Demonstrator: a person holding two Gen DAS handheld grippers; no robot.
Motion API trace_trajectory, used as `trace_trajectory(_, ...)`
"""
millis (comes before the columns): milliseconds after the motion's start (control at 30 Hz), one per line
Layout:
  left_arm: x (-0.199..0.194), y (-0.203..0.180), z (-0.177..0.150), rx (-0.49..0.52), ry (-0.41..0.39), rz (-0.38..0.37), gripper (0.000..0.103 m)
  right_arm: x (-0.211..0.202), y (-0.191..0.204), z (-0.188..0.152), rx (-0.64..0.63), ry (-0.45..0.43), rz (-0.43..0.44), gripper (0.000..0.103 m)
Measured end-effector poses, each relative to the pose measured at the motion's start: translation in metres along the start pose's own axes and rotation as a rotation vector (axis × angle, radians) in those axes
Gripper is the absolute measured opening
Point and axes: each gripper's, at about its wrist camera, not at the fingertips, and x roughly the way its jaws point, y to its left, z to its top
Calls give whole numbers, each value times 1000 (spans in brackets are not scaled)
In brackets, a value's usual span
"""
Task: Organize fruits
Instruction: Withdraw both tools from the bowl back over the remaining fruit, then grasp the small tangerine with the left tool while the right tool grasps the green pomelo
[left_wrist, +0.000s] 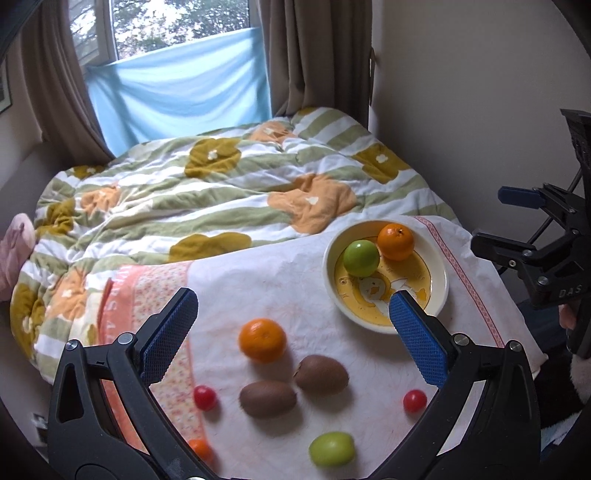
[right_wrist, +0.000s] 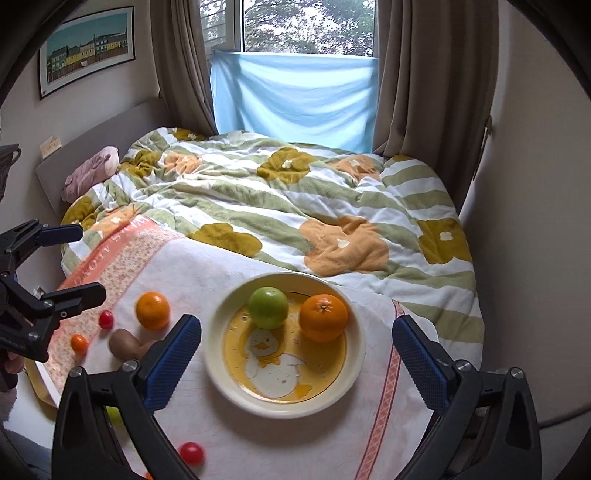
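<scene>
A cream plate with a yellow duck picture holds a green apple and an orange. On the white cloth in front lie another orange, two kiwis, two red cherry tomatoes, a green fruit and a small orange fruit. My left gripper hangs open above the loose fruits, holding nothing. My right gripper stands open over the plate, empty, with the apple and orange just beyond its fingers.
The white cloth with an orange-pink border lies on a bed under a flowered quilt. A wall runs along the right. A pink plush rests by the headboard. Curtains and a blue-covered window stand behind the bed.
</scene>
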Motion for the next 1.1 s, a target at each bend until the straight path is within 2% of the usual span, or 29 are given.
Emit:
trace_trajectory(267, -50, 51, -36, 8, -9, 16, 103, -43, 71, -17, 137, -17, 6, 103)
trace_trajectory(533, -68, 97, -85, 54, 23, -20, 103, -48, 137, -45, 263, -1, 8, 103)
trace_trajectory(800, -43, 128, -127, 73, 92, -99, 103, -25, 177, -72, 363, 33, -19, 103)
trace_trajectory(1100, 3, 116, -180, 123, 118, -118, 101, 27, 198, -112, 352, 99, -81, 103)
